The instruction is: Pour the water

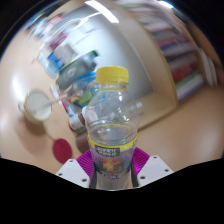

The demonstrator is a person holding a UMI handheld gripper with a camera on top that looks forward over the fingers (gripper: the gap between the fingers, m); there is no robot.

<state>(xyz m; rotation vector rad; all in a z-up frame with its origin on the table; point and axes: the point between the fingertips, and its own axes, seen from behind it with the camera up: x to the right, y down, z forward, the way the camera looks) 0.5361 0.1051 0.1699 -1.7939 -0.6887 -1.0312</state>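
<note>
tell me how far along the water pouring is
Done: the claw has the clear plastic bottle with a yellow cap gripped between its fingers, lifted and upright. In hand: carrying it. Left: the cap is still on, and no water is pouring yet; a white cup sits beyond on the table.

Views: one only, riding on the gripper (112,168).
Facing: forward along the two fingers, tilted against the room, so floor and shelves (172,45) slant.
Nearness: very close to the bottle (111,125), which fills the middle just ahead of the lens.
Reach: wide-angle, taking in the wooden surface (170,125) and a white cup (38,104) beyond.
Shared ground: none, single view.
</note>
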